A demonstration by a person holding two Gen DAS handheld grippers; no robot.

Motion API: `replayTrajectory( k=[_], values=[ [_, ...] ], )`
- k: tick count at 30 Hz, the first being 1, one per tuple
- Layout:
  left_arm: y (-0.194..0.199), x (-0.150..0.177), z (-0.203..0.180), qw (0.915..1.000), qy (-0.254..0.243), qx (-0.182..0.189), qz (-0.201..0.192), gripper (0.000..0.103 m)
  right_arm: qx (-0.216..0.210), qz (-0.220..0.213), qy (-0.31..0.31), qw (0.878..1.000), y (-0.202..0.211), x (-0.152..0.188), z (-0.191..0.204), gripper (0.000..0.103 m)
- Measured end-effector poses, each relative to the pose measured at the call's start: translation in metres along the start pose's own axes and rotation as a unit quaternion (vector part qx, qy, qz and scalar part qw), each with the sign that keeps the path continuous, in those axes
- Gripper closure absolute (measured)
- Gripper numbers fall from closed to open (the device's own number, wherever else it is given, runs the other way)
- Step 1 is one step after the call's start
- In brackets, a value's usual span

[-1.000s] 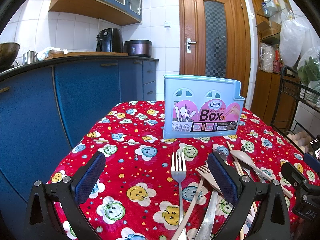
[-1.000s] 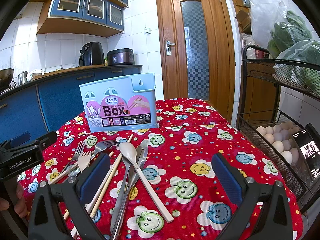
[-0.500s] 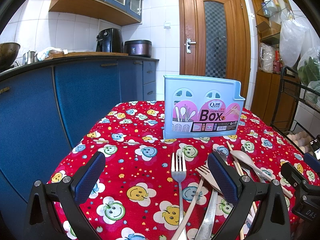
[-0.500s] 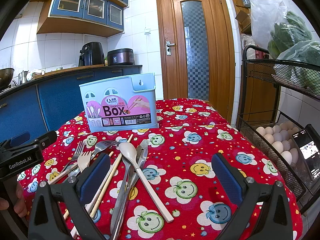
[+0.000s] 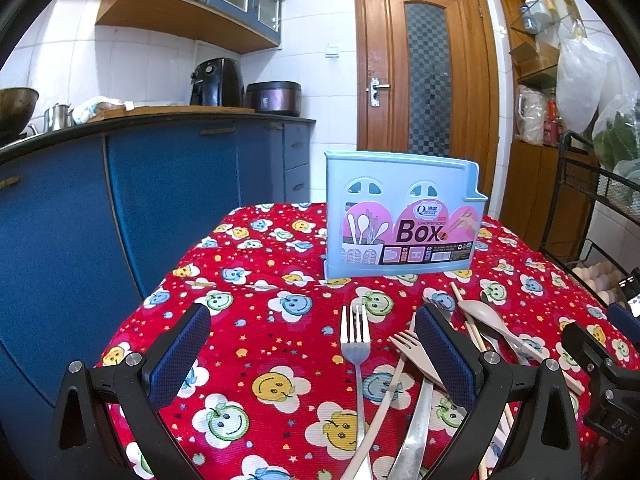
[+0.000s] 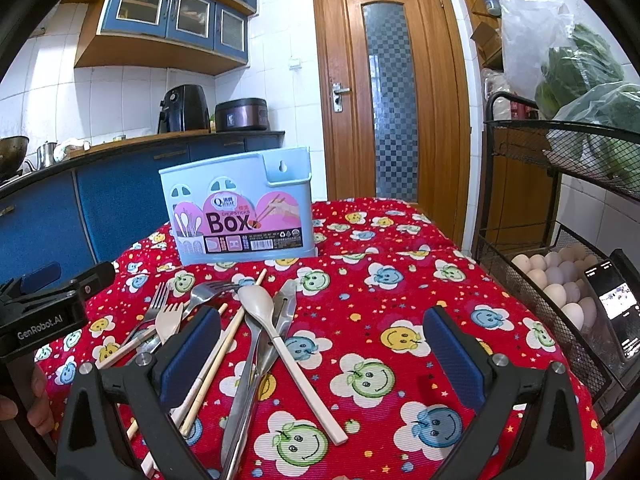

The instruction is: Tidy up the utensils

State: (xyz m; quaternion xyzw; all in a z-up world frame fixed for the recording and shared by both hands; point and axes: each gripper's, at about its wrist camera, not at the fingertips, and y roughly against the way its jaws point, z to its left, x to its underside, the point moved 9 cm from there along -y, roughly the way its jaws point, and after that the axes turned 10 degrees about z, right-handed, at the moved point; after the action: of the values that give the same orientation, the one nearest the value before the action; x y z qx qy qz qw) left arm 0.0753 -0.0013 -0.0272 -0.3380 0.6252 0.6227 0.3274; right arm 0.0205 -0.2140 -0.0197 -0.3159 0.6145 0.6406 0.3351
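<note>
Both tools, left tool [image 5: 312, 338] and right tool [image 6: 322, 334], hover level, spread wide and empty, above the utensils [image 6: 256, 320].

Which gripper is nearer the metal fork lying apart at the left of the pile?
Left. The left gripper has the metal fork lying between its open fingers; the right gripper sits on the far side of the pile, open over bare cloth.

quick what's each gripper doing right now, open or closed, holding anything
Left gripper: jaws open, holding nothing.
Right gripper: jaws open, holding nothing.
</note>
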Motion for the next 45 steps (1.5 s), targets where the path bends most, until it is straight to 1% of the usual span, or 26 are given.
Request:
replayTrajectory(
  k=[5, 9, 11, 13, 15, 17, 21, 22, 24, 26, 30, 35, 37, 39, 40, 43, 45],
  values=[
    [-0.003, -0.001, -0.001, 0.9998, -0.001, 0.015, 0.012, 0.001, -0.022, 0.038, -0.006, 0.999, -0.009, -0.001, -0.001, 0.000],
    [-0.008, 0.002, -0.001, 0.9993, 0.001, 0.022, 0.030, 0.001, -0.035, 0.071, 0.013, 0.997, -0.018, -0.002, 0.006, 0.000],
    [-0.011, 0.005, -0.001, 0.9989, -0.002, 0.022, 0.040, 0.001, -0.043, 0.086, 0.024, 0.995, -0.022, -0.004, 0.011, 0.003],
    [-0.015, 0.007, -0.002, 0.9985, -0.009, 0.018, 0.052, 0.001, -0.050, 0.101, 0.038, 0.993, -0.027, -0.007, 0.017, 0.009],
    [-0.018, 0.009, -0.004, 0.9979, -0.016, 0.018, 0.060, 0.001, -0.052, 0.111, 0.051, 0.991, -0.032, -0.009, 0.022, 0.011],
    [-0.021, 0.010, -0.005, 0.9973, -0.020, 0.022, 0.068, 0.001, -0.058, 0.126, 0.063, 0.988, -0.036, -0.008, 0.027, 0.017],
    [-0.027, 0.011, -0.007, 0.9949, -0.027, 0.036, 0.091, 0.001, -0.066, 0.160, 0.080, 0.982, -0.047, -0.005, 0.032, 0.030],
    [-0.028, 0.010, -0.007, 0.9943, -0.030, 0.037, 0.095, 0.001, -0.065, 0.167, 0.084, 0.980, -0.049, -0.004, 0.032, 0.034],
    [-0.030, 0.010, -0.007, 0.9934, -0.035, 0.036, 0.103, 0.001, -0.065, 0.177, 0.089, 0.978, -0.054, -0.003, 0.032, 0.039],
    [-0.033, 0.011, -0.006, 0.9919, -0.033, 0.039, 0.116, 0.001, -0.065, 0.189, 0.096, 0.975, -0.058, 0.000, 0.032, 0.044],
    [-0.041, 0.015, -0.006, 0.9885, -0.029, 0.045, 0.142, 0.001, -0.067, 0.211, 0.110, 0.969, -0.068, 0.005, 0.035, 0.058],
    [-0.049, 0.020, -0.009, 0.9856, -0.035, 0.042, 0.160, 0.002, -0.077, 0.234, 0.114, 0.962, -0.077, 0.011, 0.038, 0.067],
    [-0.050, 0.022, -0.011, 0.9841, -0.032, 0.048, 0.168, 0.002, -0.089, 0.238, 0.111, 0.961, -0.078, 0.011, 0.039, 0.076],
    [-0.052, 0.024, -0.012, 0.9827, -0.027, 0.051, 0.176, 0.004, -0.093, 0.236, 0.111, 0.961, -0.079, 0.010, 0.039, 0.078],
    [-0.052, 0.024, -0.012, 0.9824, -0.026, 0.052, 0.178, 0.006, -0.096, 0.234, 0.111, 0.961, -0.078, 0.009, 0.040, 0.087],
    [-0.052, 0.025, -0.014, 0.9810, -0.024, 0.055, 0.185, 0.007, -0.112, 0.231, 0.103, 0.961, -0.076, 0.007, 0.039, 0.092],
    [-0.051, 0.025, -0.018, 0.9799, -0.024, 0.061, 0.188, 0.008, -0.120, 0.227, 0.100, 0.961, -0.074, 0.006, 0.039, 0.093]
  ],
)
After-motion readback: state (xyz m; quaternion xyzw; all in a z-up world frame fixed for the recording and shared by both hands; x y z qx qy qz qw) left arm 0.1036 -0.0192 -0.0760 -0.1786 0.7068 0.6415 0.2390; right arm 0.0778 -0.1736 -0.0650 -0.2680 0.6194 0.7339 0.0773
